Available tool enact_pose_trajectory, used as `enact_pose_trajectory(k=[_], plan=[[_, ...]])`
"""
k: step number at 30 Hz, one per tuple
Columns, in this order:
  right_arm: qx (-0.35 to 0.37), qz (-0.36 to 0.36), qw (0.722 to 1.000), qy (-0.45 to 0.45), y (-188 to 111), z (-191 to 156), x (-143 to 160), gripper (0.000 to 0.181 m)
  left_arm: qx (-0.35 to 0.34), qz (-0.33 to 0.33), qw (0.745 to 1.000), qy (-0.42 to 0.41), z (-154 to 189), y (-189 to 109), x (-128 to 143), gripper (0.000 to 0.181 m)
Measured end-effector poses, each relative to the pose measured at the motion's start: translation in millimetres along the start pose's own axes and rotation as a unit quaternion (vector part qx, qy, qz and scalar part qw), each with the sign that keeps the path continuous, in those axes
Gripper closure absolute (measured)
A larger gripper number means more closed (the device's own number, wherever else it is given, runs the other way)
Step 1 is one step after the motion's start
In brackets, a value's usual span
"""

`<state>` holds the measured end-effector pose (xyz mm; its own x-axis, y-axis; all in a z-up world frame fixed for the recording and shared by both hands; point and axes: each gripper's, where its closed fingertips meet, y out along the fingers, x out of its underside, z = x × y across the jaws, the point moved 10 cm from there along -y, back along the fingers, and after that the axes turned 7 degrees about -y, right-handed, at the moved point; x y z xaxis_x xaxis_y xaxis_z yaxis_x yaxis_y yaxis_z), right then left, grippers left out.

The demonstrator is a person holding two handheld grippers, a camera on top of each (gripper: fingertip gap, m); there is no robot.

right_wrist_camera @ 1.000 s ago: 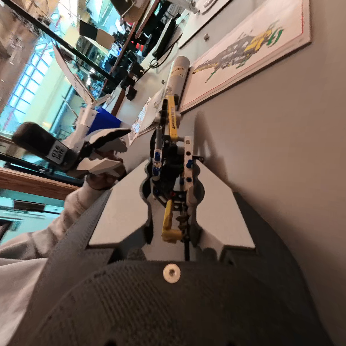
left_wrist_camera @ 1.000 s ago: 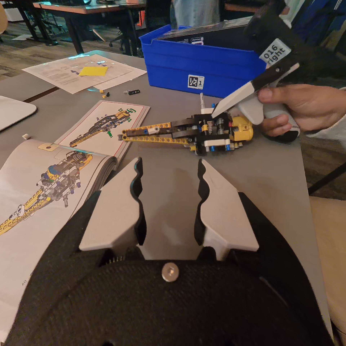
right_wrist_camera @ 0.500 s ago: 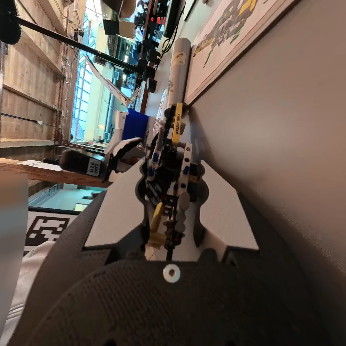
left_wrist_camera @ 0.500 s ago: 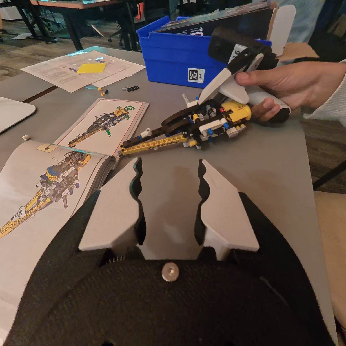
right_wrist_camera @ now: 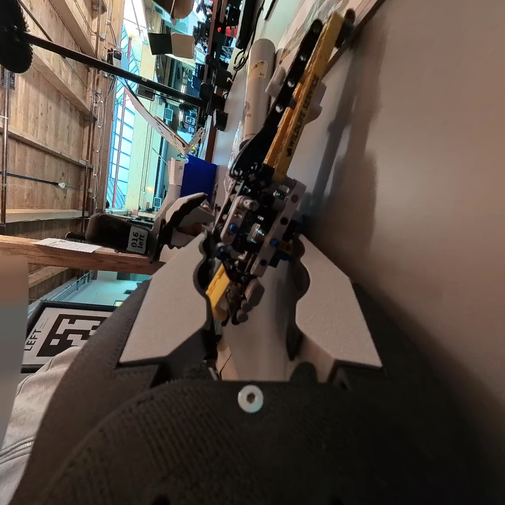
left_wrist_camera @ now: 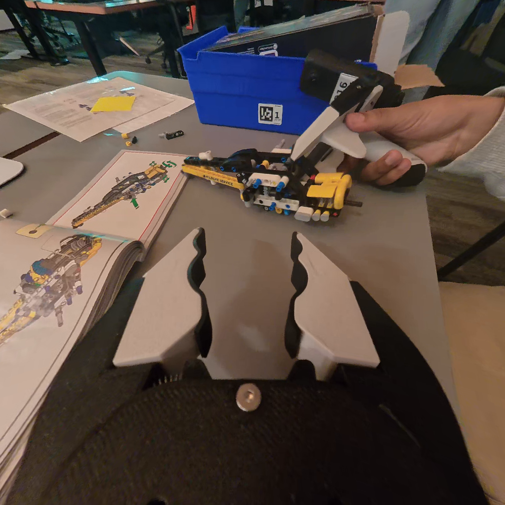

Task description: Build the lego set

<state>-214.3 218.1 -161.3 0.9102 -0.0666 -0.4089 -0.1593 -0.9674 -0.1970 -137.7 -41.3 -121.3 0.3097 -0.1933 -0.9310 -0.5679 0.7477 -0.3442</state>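
The yellow, black and white lego model (left_wrist_camera: 273, 185) lies on the grey table (left_wrist_camera: 369, 259), its long beam pointing left toward the instruction booklet (left_wrist_camera: 123, 191). My right gripper (left_wrist_camera: 297, 161) is rolled on its side at the model's thick rear end, one finger over it and one against the table. In the right wrist view the model (right_wrist_camera: 259, 232) sits between the parted fingers of the right gripper (right_wrist_camera: 251, 246). My left gripper (left_wrist_camera: 247, 237) is open and empty, hovering nearer than the model. It also shows in the right wrist view (right_wrist_camera: 191, 207).
A blue bin (left_wrist_camera: 232, 90) holding a dark box (left_wrist_camera: 314, 35) stands behind the model. Small loose pieces (left_wrist_camera: 173, 134) lie left of the bin. A printed sheet with a yellow note (left_wrist_camera: 112, 103) lies at the back left. The table's right edge is close to the model.
The right gripper lifted and rolled the model, then set it back on the table turned onto another side. Its fingers stand wider apart now. The left gripper has barely moved.
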Motion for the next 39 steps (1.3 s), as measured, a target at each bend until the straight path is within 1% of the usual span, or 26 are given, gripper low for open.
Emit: enact_pose_trajectory(k=[1,4,5,7,9,11,13,15,16,17,18,20,22,25,28,29,30,31,32,34,36,37,38,39], plan=[[-0.001,0.002,1.000,0.003,-1.0,-1.2,1.8,0.119,0.004,0.001,1.000,-0.005,0.8,0.3,-0.2,0.120],[-0.001,0.005,1.000,0.006,-5.1,-6.8,9.7,0.108,0.009,0.004,1.000,-0.015,1.6,0.0,-0.1,0.120],[0.000,0.008,1.000,0.005,-8.4,-9.2,15.6,0.107,0.010,0.006,1.000,-0.019,1.6,-0.7,0.0,0.121],[0.002,0.025,1.000,-0.004,-16.8,-16.0,33.4,0.107,0.013,0.012,0.999,-0.030,1.9,-2.6,0.2,0.122],[0.000,0.026,0.999,-0.023,-23.5,-24.8,54.7,0.107,0.023,0.014,0.999,-0.047,2.5,-2.9,0.3,0.122],[0.008,0.026,0.997,-0.071,-28.5,-36.3,72.4,0.110,0.041,0.013,0.996,-0.077,2.6,-0.2,0.5,0.123],[0.025,0.029,0.990,-0.133,-30.0,-49.9,83.4,0.115,0.056,0.009,0.991,-0.121,1.1,3.9,1.3,0.122],[0.067,0.054,0.972,-0.218,-27.3,-64.3,86.8,0.117,0.067,0.007,0.985,-0.160,-2.0,6.0,2.9,0.122],[0.096,0.068,0.956,-0.267,-23.8,-71.8,87.0,0.118,0.069,0.009,0.981,-0.180,-4.2,6.0,3.8,0.122],[0.135,0.082,0.933,-0.322,-18.7,-78.8,87.4,0.117,0.074,0.014,0.978,-0.197,-6.2,5.7,4.5,0.122],[0.183,0.089,0.904,-0.377,-12.1,-85.1,88.6,0.116,0.078,0.019,0.973,-0.214,-8.3,5.5,5.3,0.122],[0.273,0.074,0.833,-0.476,6.5,-96.9,93.8,0.111,0.080,0.025,0.964,-0.251,-12.7,5.9,7.2,0.121],[0.338,0.046,0.761,-0.551,30.8,-105.6,100.7,0.098,0.085,0.034,0.954,-0.287,-15.7,6.9,9.5,0.122],[0.402,0.009,0.681,-0.612,67.5,-110.2,107.5,0.087,0.094,0.060,0.936,-0.335,-20.6,6.2,12.6,0.123],[0.473,-0.021,0.608,-0.637,95.5,-103.5,106.3,0.079,0.097,0.081,0.929,-0.349,-23.8,2.9,13.5,0.123],[0.494,-0.023,0.588,-0.640,100.4,-100.1,104.0,0.080,0.097,0.085,0.928,-0.349,-23.9,2.1,13.6,0.123],[0.509,-0.026,0.576,-0.639,102.8,-96.2,101.2,0.082,0.098,0.087,0.929,-0.348,-23.8,1.7,13.5,0.124],[0.516,-0.029,0.580,-0.630,103.0,-92.7,98.4,0.085,0.100,0.087,0.929,-0.347,-23.6,1.6,13.5,0.124],[0.512,-0.030,0.598,-0.616,101.3,-90.0,95.9,0.087,0.103,0.086,0.928,-0.347,-23.6,1.8,13.5,0.124],[0.493,-0.022,0.645,-0.584,91.4,-86.0,91.7,0.101,0.109,0.088,0.927,-0.349,-23.9,1.4,13.8,0.124],[0.477,-0.016,0.682,-0.554,75.6,-81.2,87.9,0.103,0.115,0.092,0.924,-0.354,-24.9,0.7,14.2,0.124],[0.471,-0.015,0.697,-0.540,66.6,-78.4,86.1,0.106,0.117,0.093,0.923,-0.356,-25.4,0.5,14.4,0.123],[0.465,-0.011,0.709,-0.529,57.4,-75.7,84.5,0.114,0.120,0.094,0.922,-0.357,-25.6,0.4,14.6,0.124],[0.462,-0.007,0.719,-0.518,47.7,-72.9,82.5,0.119,0.122,0.093,0.921,-0.358,-25.7,0.5,14.6,0.124]])
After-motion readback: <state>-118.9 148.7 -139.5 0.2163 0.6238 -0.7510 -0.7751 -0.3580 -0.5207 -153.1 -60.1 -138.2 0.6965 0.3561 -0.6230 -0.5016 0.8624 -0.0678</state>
